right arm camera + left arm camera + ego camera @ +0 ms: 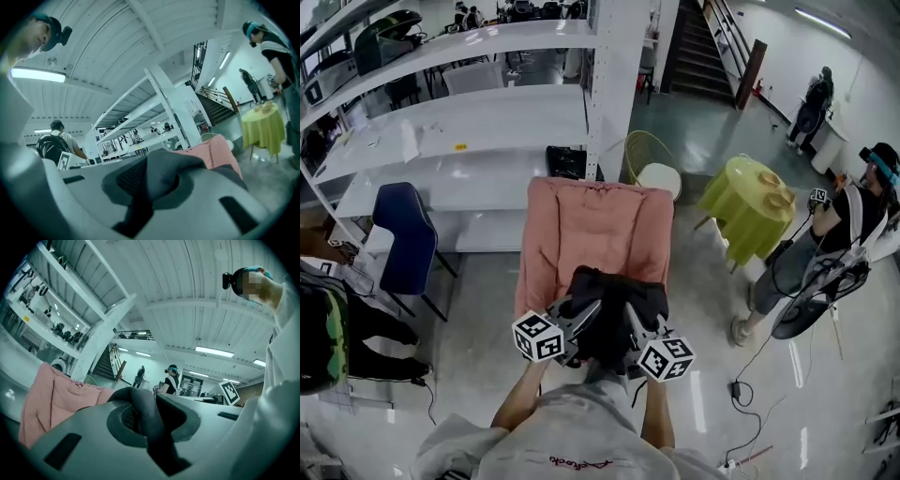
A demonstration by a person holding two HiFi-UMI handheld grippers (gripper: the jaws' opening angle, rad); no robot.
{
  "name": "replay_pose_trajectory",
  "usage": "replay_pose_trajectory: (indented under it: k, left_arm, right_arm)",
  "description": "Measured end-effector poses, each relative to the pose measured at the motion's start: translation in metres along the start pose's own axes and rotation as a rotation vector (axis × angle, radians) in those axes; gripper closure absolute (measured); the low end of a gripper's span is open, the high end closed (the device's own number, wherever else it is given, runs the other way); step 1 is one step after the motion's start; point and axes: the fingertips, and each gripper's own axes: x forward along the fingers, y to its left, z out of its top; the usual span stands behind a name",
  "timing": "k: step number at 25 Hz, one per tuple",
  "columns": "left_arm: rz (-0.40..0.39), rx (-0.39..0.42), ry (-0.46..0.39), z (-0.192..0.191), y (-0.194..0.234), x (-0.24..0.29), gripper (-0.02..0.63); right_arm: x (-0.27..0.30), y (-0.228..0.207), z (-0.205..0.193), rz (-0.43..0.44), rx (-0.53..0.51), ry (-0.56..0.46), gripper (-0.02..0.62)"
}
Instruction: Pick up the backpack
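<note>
The left gripper (577,319) is clamped on 1 dark strap (144,414) of the black backpack (617,292), which is at the front of the pink chair (581,220). The right gripper (630,326) pinches the other strap (164,174). A clean lift probably means raising both hands evenly with a firm squeeze.

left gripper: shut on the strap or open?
Shut on it. The left gripper has its jaws pressed on the dark strap of the backpack; the strap fills the gap between them.
</note>
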Motion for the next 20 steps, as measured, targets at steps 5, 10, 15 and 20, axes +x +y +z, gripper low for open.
replay_pose_trajectory:
  k: [5, 10, 15, 20]
  left_arm:
    - [0.000, 0.012, -0.014, 0.005, 0.000, 0.001, 0.545]
    - [0.000, 0.031, -0.011, 0.011, 0.000, -0.003, 0.545]
    - [0.008, 0.025, -0.016, 0.014, 0.004, -0.003, 0.545]
    - [0.000, 0.021, -0.017, 0.012, 0.005, 0.005, 0.545]
  right_arm:
    - [0.000, 0.002, 0.004, 0.012, -0.006, -0.016, 0.541]
    - [0.003, 0.007, 0.008, 0.020, -0.019, -0.026, 0.541]
    - [0.007, 0.008, 0.009, 0.021, -0.028, -0.023, 0.541]
    - [0.008, -0.002, 0.009, 0.004, -0.036, -0.017, 0.541]
